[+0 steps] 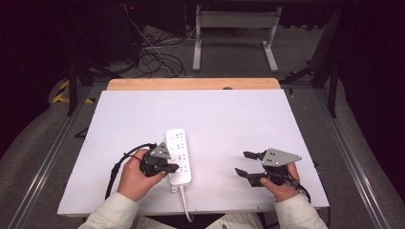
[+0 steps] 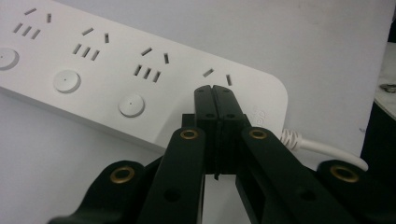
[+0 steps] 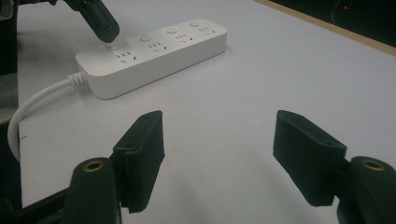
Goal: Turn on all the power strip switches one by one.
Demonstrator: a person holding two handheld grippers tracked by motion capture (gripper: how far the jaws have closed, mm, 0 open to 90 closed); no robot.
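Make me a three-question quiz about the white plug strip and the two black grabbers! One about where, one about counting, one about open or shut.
1. Where does the left gripper point?
A. the power strip's cord end
B. the wooden table edge
C. the floor cables

2. How many round buttons are on the power strip?
A. two
B. four
C. seven

3. How do the right gripper's jaws stand?
A. shut tight
B. wide open, empty
C. clamped on the cord

Answers: 1 A, its shut tips sit over the last socket by the cord. 2 B, one button beside each socket group. 3 B, bare table shows between them.
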